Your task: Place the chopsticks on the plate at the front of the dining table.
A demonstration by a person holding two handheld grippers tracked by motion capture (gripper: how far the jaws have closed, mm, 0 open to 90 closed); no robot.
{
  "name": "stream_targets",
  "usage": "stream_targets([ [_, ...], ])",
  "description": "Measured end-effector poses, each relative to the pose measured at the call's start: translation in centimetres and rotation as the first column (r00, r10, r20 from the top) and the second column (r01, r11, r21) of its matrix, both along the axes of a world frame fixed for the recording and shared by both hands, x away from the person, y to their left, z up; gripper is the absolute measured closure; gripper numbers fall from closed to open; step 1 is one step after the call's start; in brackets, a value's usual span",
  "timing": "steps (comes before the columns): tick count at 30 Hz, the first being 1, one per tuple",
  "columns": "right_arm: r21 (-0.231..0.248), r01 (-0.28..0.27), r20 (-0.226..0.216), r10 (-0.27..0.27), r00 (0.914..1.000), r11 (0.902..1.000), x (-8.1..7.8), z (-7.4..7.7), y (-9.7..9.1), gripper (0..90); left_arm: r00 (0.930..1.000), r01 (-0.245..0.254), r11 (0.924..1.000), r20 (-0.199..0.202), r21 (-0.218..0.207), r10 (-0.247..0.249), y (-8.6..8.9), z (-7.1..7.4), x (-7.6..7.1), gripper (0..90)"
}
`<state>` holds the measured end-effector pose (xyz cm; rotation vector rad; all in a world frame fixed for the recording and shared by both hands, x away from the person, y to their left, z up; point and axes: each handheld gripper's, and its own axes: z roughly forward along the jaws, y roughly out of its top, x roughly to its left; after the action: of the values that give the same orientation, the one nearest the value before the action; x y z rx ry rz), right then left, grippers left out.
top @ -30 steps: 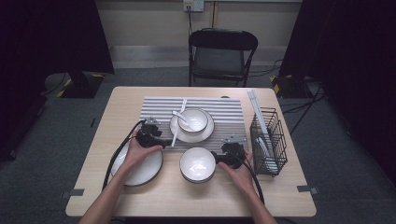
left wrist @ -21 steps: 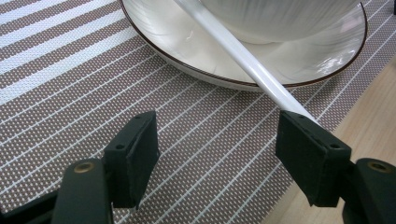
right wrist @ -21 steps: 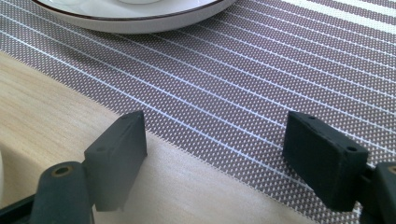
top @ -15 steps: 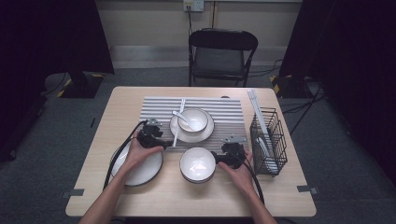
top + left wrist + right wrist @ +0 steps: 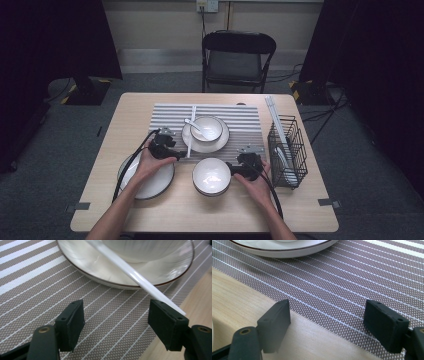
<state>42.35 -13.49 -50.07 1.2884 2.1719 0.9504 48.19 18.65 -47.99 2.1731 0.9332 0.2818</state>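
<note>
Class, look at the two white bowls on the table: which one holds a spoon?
The bowl on the plate, standing on the striped mat, holds the spoon. The other bowl sits empty on bare wood nearer the person.

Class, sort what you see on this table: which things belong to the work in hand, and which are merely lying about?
In use: left gripper, open beside the white chopstick; plate under a bowl.

Lying about: wire basket, empty bowl, empty plate, folding chair.
</note>
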Motion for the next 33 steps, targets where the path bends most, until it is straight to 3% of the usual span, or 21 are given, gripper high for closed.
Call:
stream_targets([
  [12, 0.0, 0.0, 0.0, 0.0, 1.0, 1.0, 0.0, 0.0, 0.0, 20.9, 0.9998, 0.003, 0.9994, 0.018, 0.034, -0.004, -0.2, 0.3, -0.2, 28.8],
  [19, 0.0, 0.0, 0.0, 0.0, 1.0, 1.0, 0.0, 0.0, 0.0, 20.9, 0.9995, 0.007, 0.9996, 0.032, -0.026, -0.006, 0.1, 1.2, -0.3, 25.5],
  [22, 0.0, 0.0, 0.0, 0.0, 1.0, 1.0, 0.0, 0.0, 0.0, 20.9, 0.9998, -0.006, 0.997, 0.02, -0.077, 0.007, -0.3, 1.3, -0.5, 21.9],
  [24, 0.0, 0.0, 0.0, 0.0, 1.0, 1.0, 0.0, 0.0, 0.0, 21.0, 0.9995, 0.009, 0.9983, 0.029, -0.058, -0.008, -0.5, 1.4, -0.5, 20.1],
  [26, 0.0, 0.0, 0.0, 0.0, 1.0, 1.0, 0.0, 0.0, 0.0, 21.0, 0.9998, 0.004, 0.997, 0.021, -0.078, -0.002, -0.9, 1.3, -0.6, 18.6],
  [33, 0.0, 0.0, 0.0, 0.0, 1.0, 1.0, 0.0, 0.0, 0.0, 21.0, 0.9999, 0.014, 0.9987, 0.006, -0.05, -0.014, -1.4, 0.9, -0.5, 18.3],
])
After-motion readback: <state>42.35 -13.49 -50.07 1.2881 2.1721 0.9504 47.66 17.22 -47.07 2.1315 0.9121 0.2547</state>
